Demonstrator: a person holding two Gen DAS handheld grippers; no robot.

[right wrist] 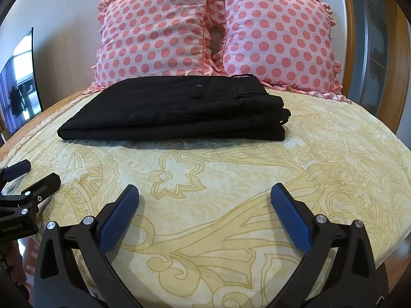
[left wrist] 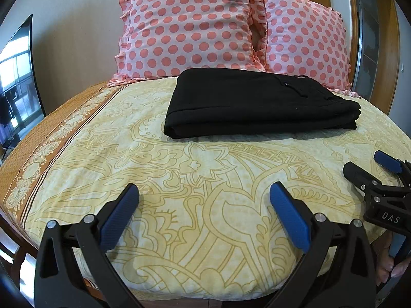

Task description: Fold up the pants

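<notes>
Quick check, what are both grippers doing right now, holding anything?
Left gripper: open, empty, above the bedsheet.
Right gripper: open, empty, short of the folded pants.

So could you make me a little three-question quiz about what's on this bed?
1. True or false: the black fabric pants lie folded on the yellow patterned bedspread.
2. How many pink polka-dot pillows stand behind them?
3. Are the left tongs and right tongs A) open and empty, or B) clamped on cloth?

Key: 1 true; 2 two; 3 A.
</notes>
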